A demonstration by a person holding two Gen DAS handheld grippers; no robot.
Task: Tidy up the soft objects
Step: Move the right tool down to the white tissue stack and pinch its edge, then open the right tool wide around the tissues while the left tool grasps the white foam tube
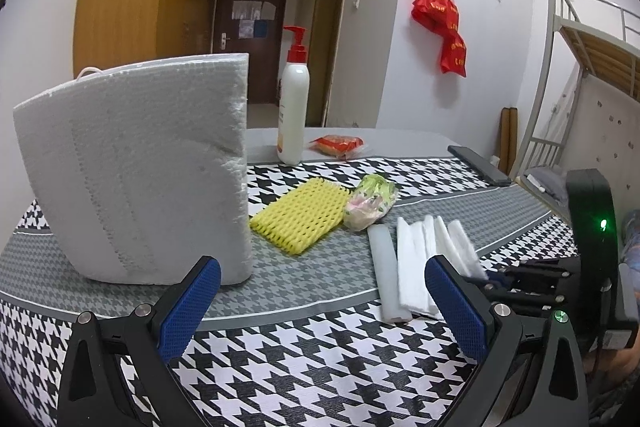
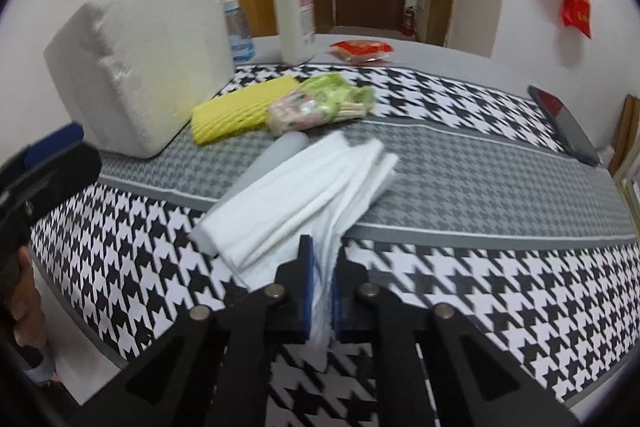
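- Two grippers over the table (image 2: 480,163), which has a houndstooth cloth w/ a grey band across the middle.
- Right gripper (image 2: 322,291): blue pads pressed nearly together, pinching the near end of the white foam sheets (image 2: 304,195). Sheets are folded in a loose stack, lying across the edge of the grey band, far ends fanned out.
- Left gripper (image 1: 320,303): jaws spread wide, nothing between them, above the cloth at the near edge; its right finger overlaps the near end of the white stack in the left wrist view.
- Pale translucent strip (image 1: 386,267) lies just beside the white sheets, on their left.
- Yellow foam net (image 1: 302,215) flat on the cloth, touching a green-pink wrapped bundle (image 1: 370,203).
- Big white foam block (image 1: 140,167) stands upright, left of the net.
- Behind: pump bottle (image 1: 294,107) w/ red top, small spray bottle (image 2: 238,27), red snack packet (image 1: 338,145).
- Dark flat device (image 2: 560,123) at the far right edge of the table.
- Red bags (image 1: 444,27) hang on the wall.
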